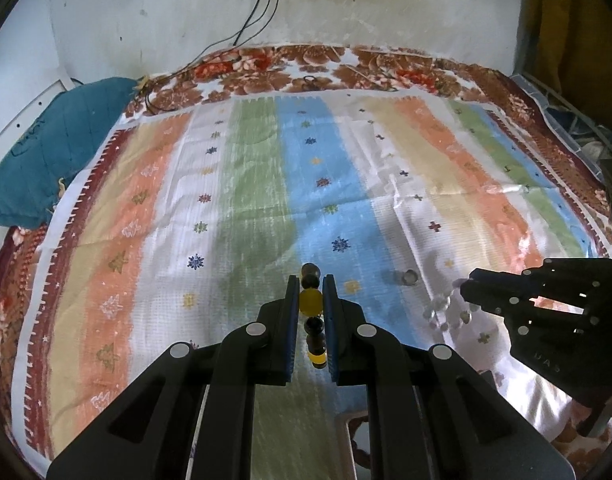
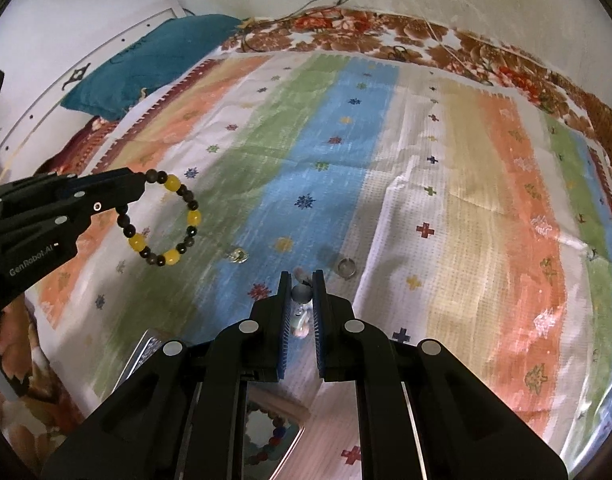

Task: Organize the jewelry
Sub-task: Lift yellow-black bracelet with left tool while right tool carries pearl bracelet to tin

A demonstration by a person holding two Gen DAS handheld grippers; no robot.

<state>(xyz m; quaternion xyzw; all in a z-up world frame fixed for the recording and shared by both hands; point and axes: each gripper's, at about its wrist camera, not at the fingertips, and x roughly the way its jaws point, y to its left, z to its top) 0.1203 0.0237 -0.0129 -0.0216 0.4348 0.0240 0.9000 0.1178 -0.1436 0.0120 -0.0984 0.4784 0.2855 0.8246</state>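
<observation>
The left gripper (image 1: 311,300) is clamped narrow on a bracelet of yellow and dark brown round beads (image 2: 162,220), which hangs as an open loop above the striped bedspread (image 1: 246,184), its plane roughly in line with the fingers. The right gripper (image 2: 302,300) pinches a bracelet of clear and grey beads (image 2: 300,312); its orientation is hard to read. A small silver ring (image 2: 347,269) lies on the bedspread just beyond the right gripper, which is the nearer one. A mirrored tray (image 2: 272,436) sits below the right gripper, likely the destination, so both loops probably need lowering flat.
</observation>
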